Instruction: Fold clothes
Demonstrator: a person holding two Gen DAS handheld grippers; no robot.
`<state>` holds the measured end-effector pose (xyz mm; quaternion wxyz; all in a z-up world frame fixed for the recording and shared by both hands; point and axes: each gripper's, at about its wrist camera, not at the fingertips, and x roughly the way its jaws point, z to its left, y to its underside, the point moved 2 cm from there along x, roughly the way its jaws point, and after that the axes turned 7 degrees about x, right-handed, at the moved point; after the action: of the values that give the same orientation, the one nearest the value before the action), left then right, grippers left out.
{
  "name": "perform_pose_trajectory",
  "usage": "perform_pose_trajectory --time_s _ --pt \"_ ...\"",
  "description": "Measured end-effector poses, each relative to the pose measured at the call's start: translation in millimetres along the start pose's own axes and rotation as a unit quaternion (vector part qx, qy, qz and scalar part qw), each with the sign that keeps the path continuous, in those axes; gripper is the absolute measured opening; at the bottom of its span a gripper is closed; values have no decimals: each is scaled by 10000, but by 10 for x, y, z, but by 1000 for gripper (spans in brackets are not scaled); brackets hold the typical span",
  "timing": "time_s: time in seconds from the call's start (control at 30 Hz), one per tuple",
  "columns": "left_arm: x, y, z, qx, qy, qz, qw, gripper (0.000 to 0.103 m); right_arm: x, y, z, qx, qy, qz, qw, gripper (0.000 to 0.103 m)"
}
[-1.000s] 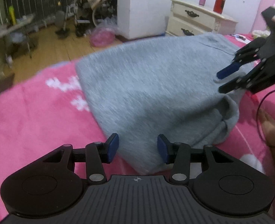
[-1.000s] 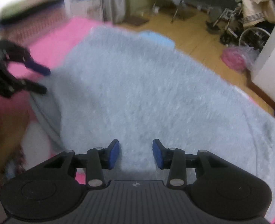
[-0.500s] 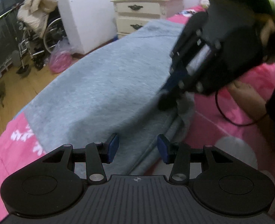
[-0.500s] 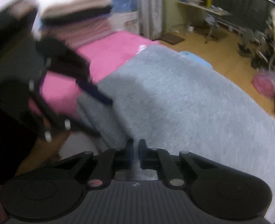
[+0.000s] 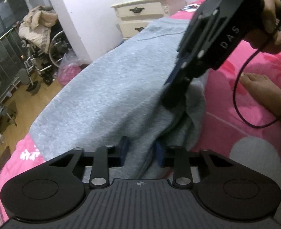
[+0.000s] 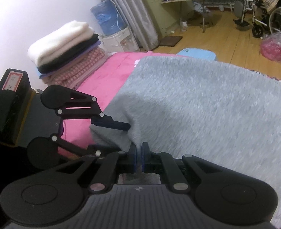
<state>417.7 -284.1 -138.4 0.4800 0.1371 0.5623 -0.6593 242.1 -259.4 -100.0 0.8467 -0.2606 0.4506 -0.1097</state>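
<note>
Two tongs work one grey garment [image 5: 110, 87] spread on our pink bed [image 5: 241, 126]. Our left tongs [image 5: 141, 149] are closing on a bunched fold of its near edge, cloth between the blue pads [image 5: 124, 147]; whether they pinch it yet, we cannot tell. Our right tongs [image 6: 138, 157] sit nearly together, clamped on the same edge just beside the left ones. Beyond the left tongs stands a cream nightstand [image 5: 142, 17]; left of the right tongs, stacked blankets [image 6: 64, 45].
</note>
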Motion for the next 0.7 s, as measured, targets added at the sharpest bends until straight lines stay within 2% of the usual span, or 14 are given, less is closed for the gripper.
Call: perform_pose_trajectory --time_s 0.07,0.17,0.3,0.53,0.6,0.7 --pt "-29 -20 27 -10 -59 -91 9999 10 -18 -1 -30 143 -92 6 9999 9" --pt "-78 -19 62 -34 -123 -172 9998 7 -112 9 -59 240 -440 -87 9987 10" --pt "-77 -11 77 -112 -115 -163 9997 6 -162 43 -71 217 -949 112 9952 10" --pt "-94 -34 162 -387 -153 -294 9987 6 -353 -34 -351 636 -996 -381 9923 10" --pt "-104 -34 173 -443 -156 -323 9984 6 -296 -14 -349 378 -767 -264 9960 10" --pt "-102 -44 190 -499 -153 -331 9981 6 -156 38 -208 -358 -376 -49 9986 10"
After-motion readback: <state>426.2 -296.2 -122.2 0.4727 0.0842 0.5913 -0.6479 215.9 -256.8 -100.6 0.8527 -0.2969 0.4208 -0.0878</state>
